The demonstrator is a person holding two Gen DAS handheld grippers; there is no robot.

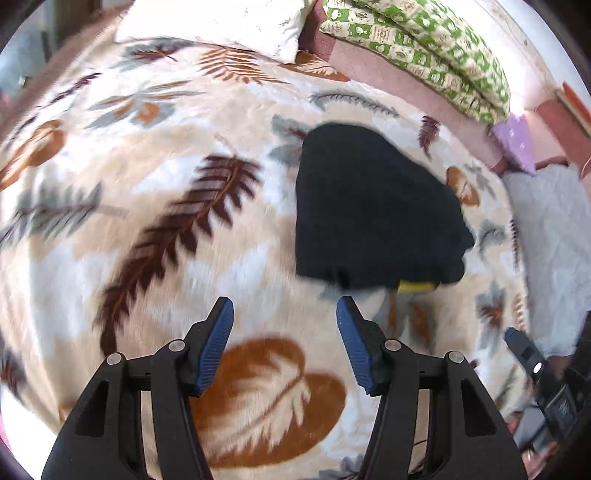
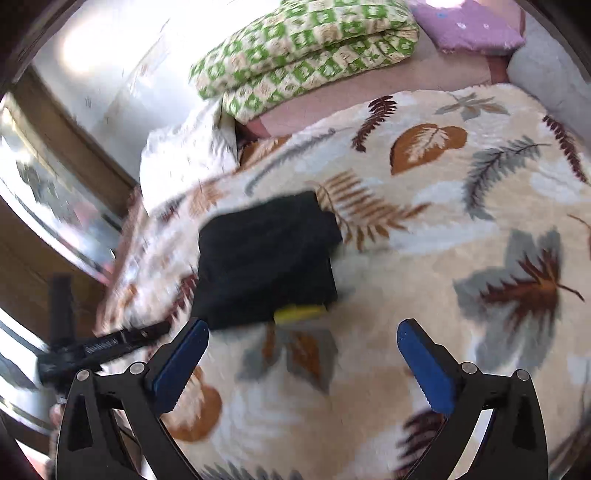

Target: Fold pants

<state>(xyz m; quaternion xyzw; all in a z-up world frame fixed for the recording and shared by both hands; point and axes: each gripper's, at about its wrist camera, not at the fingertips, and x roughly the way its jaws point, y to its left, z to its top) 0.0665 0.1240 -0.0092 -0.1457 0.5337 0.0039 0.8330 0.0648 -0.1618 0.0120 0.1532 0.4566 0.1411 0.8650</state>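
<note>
The black pants (image 1: 373,206) lie folded into a compact bundle on the leaf-patterned blanket (image 1: 166,229), with a yellow tag (image 1: 415,286) peeking from the near edge. My left gripper (image 1: 284,306) hovers open just short of the bundle, nothing between its blue pads. In the right wrist view the same pants (image 2: 267,258) and yellow tag (image 2: 299,313) sit ahead of my right gripper (image 2: 303,328), whose jaws stand wide open and empty. The other gripper shows at the left edge (image 2: 110,343) and at the right edge (image 1: 524,350).
A green-checked folded quilt (image 2: 303,51) and a white pillow (image 1: 214,22) lie at the head of the bed. A purple cushion (image 2: 469,26) rests beside the quilt. A wooden window frame (image 2: 74,122) borders the bed. The leaf blanket (image 2: 461,221) spreads around the pants.
</note>
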